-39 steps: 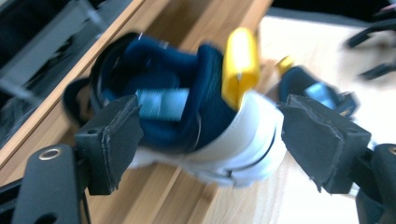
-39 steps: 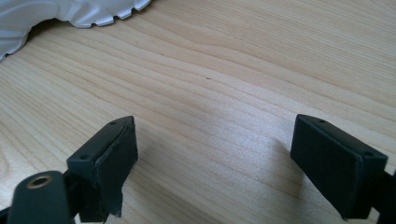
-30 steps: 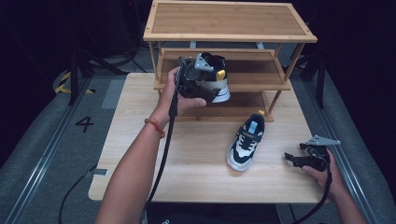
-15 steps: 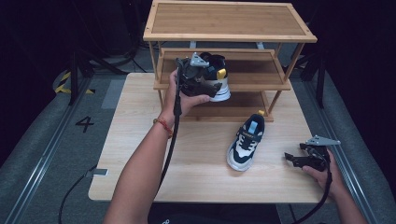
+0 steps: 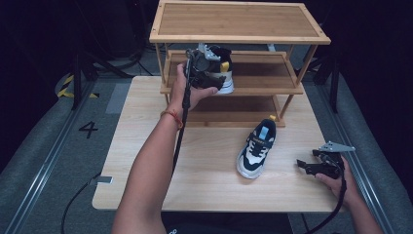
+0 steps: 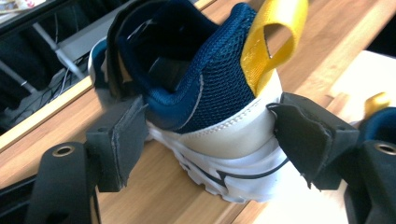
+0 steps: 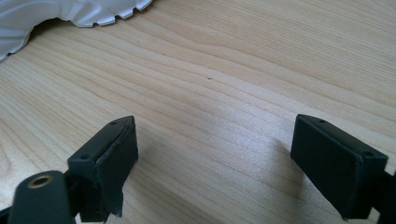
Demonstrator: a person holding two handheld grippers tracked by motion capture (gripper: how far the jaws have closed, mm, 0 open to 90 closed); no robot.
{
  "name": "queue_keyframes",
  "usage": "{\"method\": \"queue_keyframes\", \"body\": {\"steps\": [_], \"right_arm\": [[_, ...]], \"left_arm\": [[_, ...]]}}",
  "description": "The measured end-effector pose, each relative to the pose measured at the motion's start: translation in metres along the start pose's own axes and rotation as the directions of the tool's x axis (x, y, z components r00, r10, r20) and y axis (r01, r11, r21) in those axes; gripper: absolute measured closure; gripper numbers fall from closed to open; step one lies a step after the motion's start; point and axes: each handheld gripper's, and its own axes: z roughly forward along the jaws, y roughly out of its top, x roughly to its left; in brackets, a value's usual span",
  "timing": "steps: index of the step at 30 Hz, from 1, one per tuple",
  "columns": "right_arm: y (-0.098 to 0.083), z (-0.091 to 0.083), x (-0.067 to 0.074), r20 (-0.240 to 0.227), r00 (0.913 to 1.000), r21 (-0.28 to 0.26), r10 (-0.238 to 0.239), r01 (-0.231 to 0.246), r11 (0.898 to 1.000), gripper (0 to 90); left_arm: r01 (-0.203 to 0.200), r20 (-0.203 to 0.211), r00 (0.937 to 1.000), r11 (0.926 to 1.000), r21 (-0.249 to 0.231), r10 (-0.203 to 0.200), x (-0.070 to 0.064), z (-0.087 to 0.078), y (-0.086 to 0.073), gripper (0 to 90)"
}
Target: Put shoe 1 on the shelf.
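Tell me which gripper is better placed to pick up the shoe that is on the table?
Probably the right. The right gripper rests open on the table close beside that shoe, with nothing between its jaws. The left gripper is far off at the rack, its jaws around the other shoe.

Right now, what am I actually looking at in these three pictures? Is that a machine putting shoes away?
No machine: a person holds a two-jaw gripper in each hand. One picture looks down from above the table; the other two come from cameras riding on the grippers. The left gripper is at the middle shelf of the wooden rack, its jaws just closing around the heel of a blue and white shoe standing there; whether the pads press it I can't tell. The second shoe lies on the table. The right gripper waits open and empty beside it.
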Motion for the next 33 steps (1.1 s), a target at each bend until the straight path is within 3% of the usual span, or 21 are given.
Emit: {"method": "queue_keyframes", "body": {"steps": [6,7,8,9,13,15,19,22,23,24,25,27,29,33], "right_arm": [[0.0,0.0,0.0,-0.002,1.0,0.001,0.0,0.0,1.0,15.3],[0.0,0.0,0.0,-0.002,1.0,0.001,0.0,0.0,1.0,15.3],[0.0,0.0,0.0,-0.002,1.0,0.0,0.0,0.0,1.0,15.3],[0.0,0.0,0.0,-0.002,1.0,0.0,0.0,0.0,1.0,15.3],[0.0,0.0,0.0,-0.003,1.0,0.0,-0.001,0.001,1.0,15.3],[0.0,0.0,0.0,-0.003,1.0,0.0,-0.001,0.001,1.0,15.3],[0.0,0.0,0.0,-0.003,1.0,0.0,-0.001,0.001,1.0,15.3],[0.0,0.0,0.0,-0.003,1.0,0.0,-0.001,0.001,1.0,15.3],[0.0,0.0,0.0,-0.003,1.0,0.0,-0.001,0.001,1.0,15.3],[0.0,0.0,0.0,-0.004,1.0,0.0,-0.001,0.001,1.0,15.2],[0.0,0.0,0.0,-0.004,1.0,0.0,-0.002,0.002,1.0,15.4],[0.0,0.0,0.0,-0.002,1.0,0.001,-0.002,0.002,1.0,15.3],[0.001,0.0,0.0,-0.003,1.0,0.002,0.0,0.0,1.0,15.3],[0.003,0.0,0.0,-0.005,1.0,0.016,-0.003,0.003,1.0,18.6]], "left_arm": [[0.054,-0.028,0.9981,0.9985,0.008,-0.054,0.008,0.005,-0.004,24.0],[-0.015,-0.025,0.9996,0.9999,0.003,0.015,0.015,0.004,-0.004,24.0],[0.04,-0.014,0.9991,0.9992,-0.006,-0.04,0.012,0.004,-0.007,24.3],[0.019,-0.022,0.9996,0.9998,-0.009,-0.019,0.013,0.002,-0.009,24.0],[0.01,0.006,0.9999,0.9996,-0.027,-0.01,0.011,-0.007,-0.021,23.9],[-0.035,0.007,0.9994,0.9992,-0.022,0.035,0.008,-0.016,-0.031,24.0],[-0.063,0.031,0.9974,0.9974,-0.034,0.064,0.0,-0.033,-0.051,24.0],[-0.108,0.076,0.9911,0.994,-0.012,0.109,-0.009,-0.045,-0.076,25.3],[-0.108,0.076,0.9911,0.994,-0.012,0.109,-0.009,-0.045,-0.076,24.8],[-0.141,0.095,0.9857,0.9899,0.011,0.14,-0.013,-0.048,-0.091,24.8],[-0.153,0.095,0.9843,0.9877,0.035,0.149,-0.016,-0.05,-0.102,25.2],[-0.151,0.114,0.9831,0.9862,0.067,0.143,-0.021,-0.052,-0.127,24.7],[-0.163,0.128,0.9806,0.98,0.114,0.148,-0.026,-0.053,-0.153,24.6],[-0.138,0.167,0.98,0.9759,0.169,0.109,-0.034,-0.057,-0.203,24.1]]}}
